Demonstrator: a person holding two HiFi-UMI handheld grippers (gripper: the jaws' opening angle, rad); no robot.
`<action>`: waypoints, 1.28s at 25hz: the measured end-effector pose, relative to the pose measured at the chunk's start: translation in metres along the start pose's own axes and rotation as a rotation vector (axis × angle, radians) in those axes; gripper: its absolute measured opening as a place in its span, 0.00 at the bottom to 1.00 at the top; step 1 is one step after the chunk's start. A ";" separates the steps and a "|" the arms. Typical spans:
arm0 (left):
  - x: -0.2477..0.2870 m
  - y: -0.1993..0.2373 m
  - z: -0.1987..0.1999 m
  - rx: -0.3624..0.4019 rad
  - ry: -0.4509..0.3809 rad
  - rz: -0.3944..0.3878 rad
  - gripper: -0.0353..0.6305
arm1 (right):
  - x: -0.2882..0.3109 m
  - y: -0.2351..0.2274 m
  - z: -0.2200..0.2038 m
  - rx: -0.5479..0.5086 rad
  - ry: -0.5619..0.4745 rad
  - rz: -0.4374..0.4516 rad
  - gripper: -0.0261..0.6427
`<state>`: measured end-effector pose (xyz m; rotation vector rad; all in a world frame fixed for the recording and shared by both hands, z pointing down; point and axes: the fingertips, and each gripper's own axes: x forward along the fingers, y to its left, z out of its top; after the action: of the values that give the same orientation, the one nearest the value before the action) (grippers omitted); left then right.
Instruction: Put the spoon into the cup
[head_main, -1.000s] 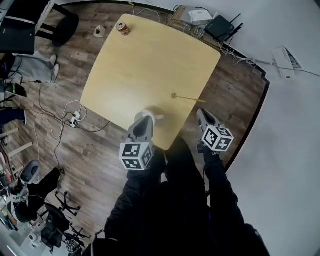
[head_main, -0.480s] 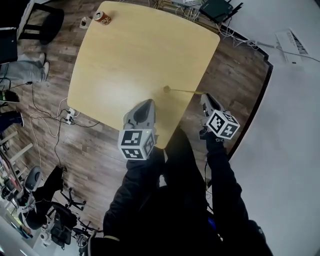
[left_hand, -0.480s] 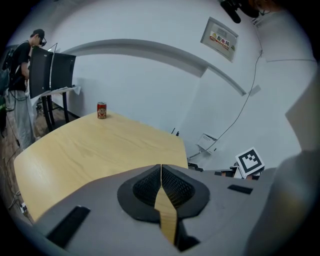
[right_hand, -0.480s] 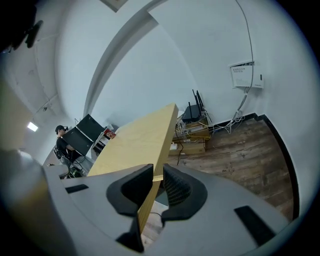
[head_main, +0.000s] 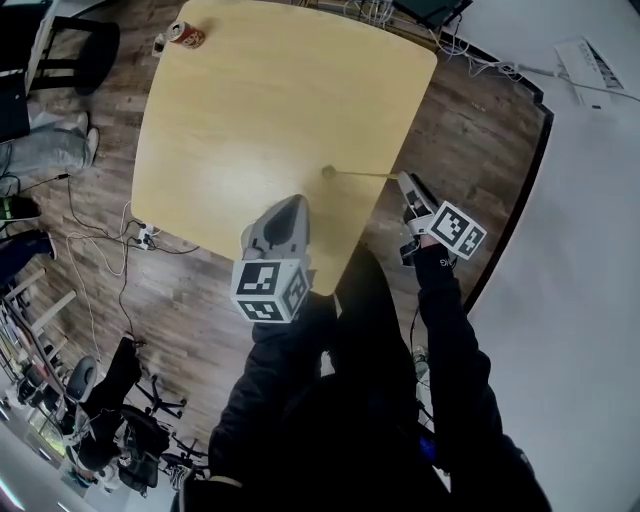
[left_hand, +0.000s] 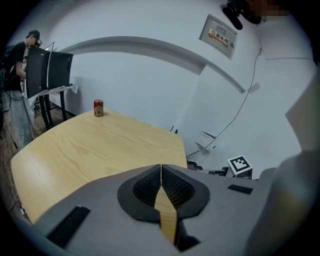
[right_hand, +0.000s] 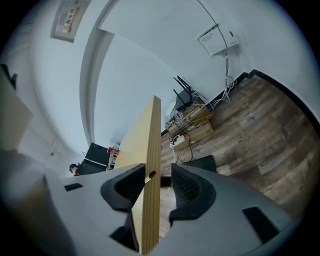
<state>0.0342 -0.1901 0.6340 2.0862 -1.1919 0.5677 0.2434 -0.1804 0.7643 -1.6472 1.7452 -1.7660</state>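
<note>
Red can (head_main: 186, 34) on far corner of wooden table (head_main: 260, 120); power strip (head_main: 146, 237) on floor (head_main: 480, 130)

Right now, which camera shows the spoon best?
The head view: the spoon lies whole on the table, its handle reaching the edge near the right gripper. The left gripper view shows none of it. The right gripper view, its jaws just opening with the table edge between, shows only a dark tip there, perhaps the handle's end.
</note>
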 end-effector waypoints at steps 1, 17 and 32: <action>-0.001 0.000 -0.001 -0.001 0.001 0.001 0.11 | 0.001 0.001 -0.001 0.021 0.003 0.020 0.28; -0.042 0.011 -0.001 -0.019 -0.043 0.045 0.11 | -0.030 0.085 0.009 0.047 -0.055 0.272 0.08; -0.114 0.073 -0.039 -0.109 -0.051 0.188 0.11 | -0.059 0.212 -0.062 -0.209 0.136 0.475 0.08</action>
<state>-0.0866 -0.1222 0.6109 1.9196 -1.4271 0.5245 0.1034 -0.1645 0.5840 -1.0612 2.2162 -1.5402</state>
